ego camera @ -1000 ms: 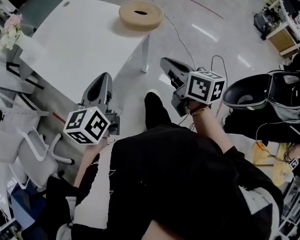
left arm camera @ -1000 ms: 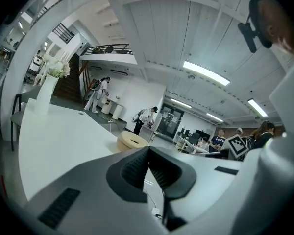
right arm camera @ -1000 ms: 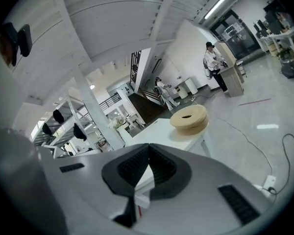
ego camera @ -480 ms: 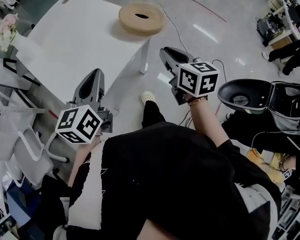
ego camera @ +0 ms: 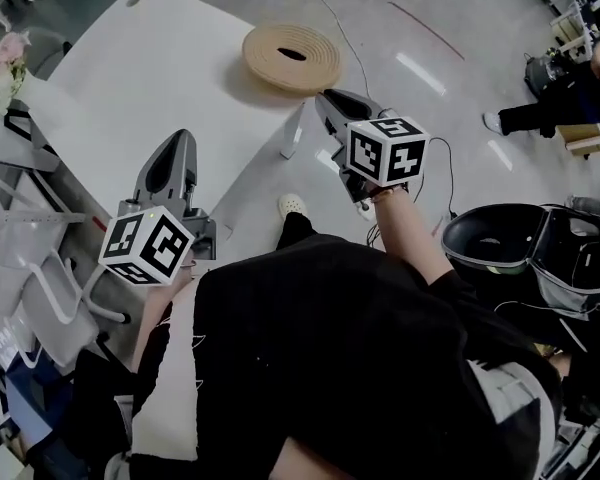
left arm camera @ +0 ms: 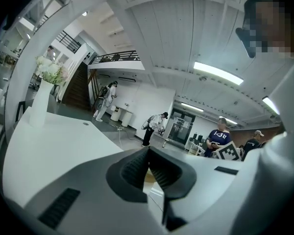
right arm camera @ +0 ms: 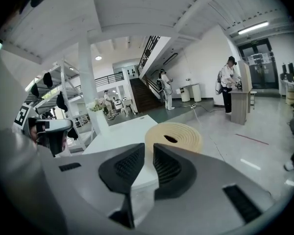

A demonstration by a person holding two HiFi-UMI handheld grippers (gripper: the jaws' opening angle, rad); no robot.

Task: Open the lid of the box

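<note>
The box (ego camera: 310, 70) was a flat round thing, tan, with a coiled ribbed look like wound rope or rattan. It sat on the far corner of a smooth white table (ego camera: 150, 78). Its lid (ego camera: 265, 46) faced straight up. Being round, it had no real long axis. The only direction on it was a dark oval slot (ego camera: 292, 54) in the middle of the lid, running roughly side to side in the head view.

Both tools were matte grey plastic with ribbed black pads (right arm camera: 127, 166). The left gripper (ego camera: 179, 138) had its jaws pressed together at the tips, with nothing in them. It hung over the near edge of the table, well apart from the box. The right gripper (ego camera: 326, 97) had just been opening and showed a narrow gap, also empty. In the right gripper view the box lined up just beyond that gap, not touching.

Compared with a second earlier, both grippers sat further forward. The right one had gone from out over the floor to just beside the table corner, near the box. A pale shoe (ego camera: 292, 205) showed on the floor that wasn't visible back then. A white vase of flowers (left arm camera: 41, 104) stood at the table's far left.
</note>
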